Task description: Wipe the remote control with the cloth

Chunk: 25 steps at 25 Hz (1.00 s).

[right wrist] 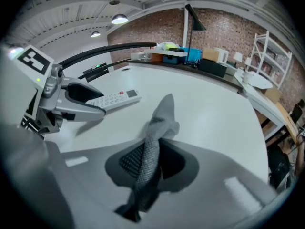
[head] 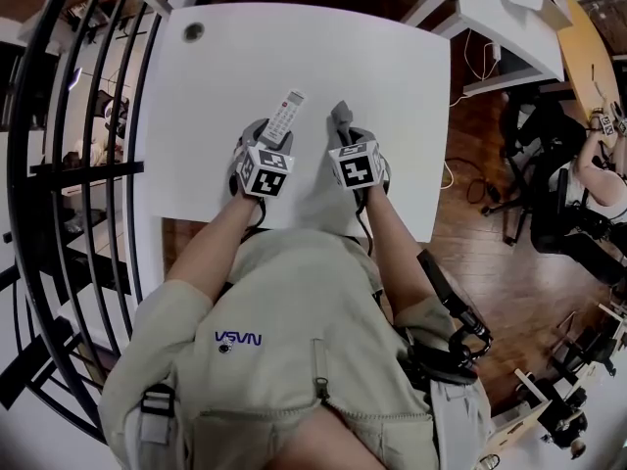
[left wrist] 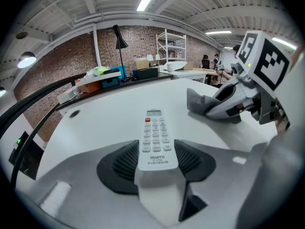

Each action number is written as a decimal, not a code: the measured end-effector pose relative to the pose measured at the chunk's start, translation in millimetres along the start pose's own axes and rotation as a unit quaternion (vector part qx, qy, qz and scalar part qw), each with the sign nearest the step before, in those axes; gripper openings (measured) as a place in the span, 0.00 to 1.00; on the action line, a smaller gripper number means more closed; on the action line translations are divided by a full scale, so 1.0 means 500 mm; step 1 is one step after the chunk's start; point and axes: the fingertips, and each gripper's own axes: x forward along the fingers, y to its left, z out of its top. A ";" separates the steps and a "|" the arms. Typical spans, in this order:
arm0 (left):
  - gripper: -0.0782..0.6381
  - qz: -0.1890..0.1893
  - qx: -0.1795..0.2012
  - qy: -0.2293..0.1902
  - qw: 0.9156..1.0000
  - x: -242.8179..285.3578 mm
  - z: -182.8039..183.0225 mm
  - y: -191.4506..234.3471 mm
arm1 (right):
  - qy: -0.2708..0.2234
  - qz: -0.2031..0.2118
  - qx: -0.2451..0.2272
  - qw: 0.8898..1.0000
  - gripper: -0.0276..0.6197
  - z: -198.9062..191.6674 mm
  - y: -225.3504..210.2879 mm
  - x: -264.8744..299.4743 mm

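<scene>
A white remote control [head: 284,116] with a red button sticks out forward from my left gripper [head: 261,137], which is shut on its near end just above the white table [head: 245,47]. In the left gripper view the remote [left wrist: 155,135] lies between the dark pads of that gripper [left wrist: 155,160]. My right gripper [head: 349,137] is beside it, shut on a grey cloth [head: 341,117]. The cloth [right wrist: 155,132] stands up in a twisted fold between the right gripper's [right wrist: 150,162] pads. Each gripper shows in the other's view: the right gripper [left wrist: 228,106] with the cloth [left wrist: 198,101], the left gripper [right wrist: 81,101] with the remote [right wrist: 114,98].
A black curved railing [head: 59,164] runs along the table's left side. A round cable hole [head: 194,31] sits at the table's far left corner. Another desk [head: 509,8] and a seated person [head: 598,164] are off to the right, over wooden floor.
</scene>
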 end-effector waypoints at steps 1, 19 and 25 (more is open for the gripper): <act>0.45 -0.001 -0.003 0.004 1.000 0.001 -0.009 0.001 | 0.000 0.001 0.000 1.000 0.13 -0.001 0.004 0.001; 0.37 0.012 -0.073 -0.130 0.989 -0.183 0.115 0.021 | -0.187 -0.049 0.081 0.978 0.23 0.114 -0.008 -0.210; 0.12 0.062 -0.065 -0.253 0.963 -0.348 0.246 0.047 | -0.290 -0.100 0.116 0.945 0.05 0.176 -0.028 -0.373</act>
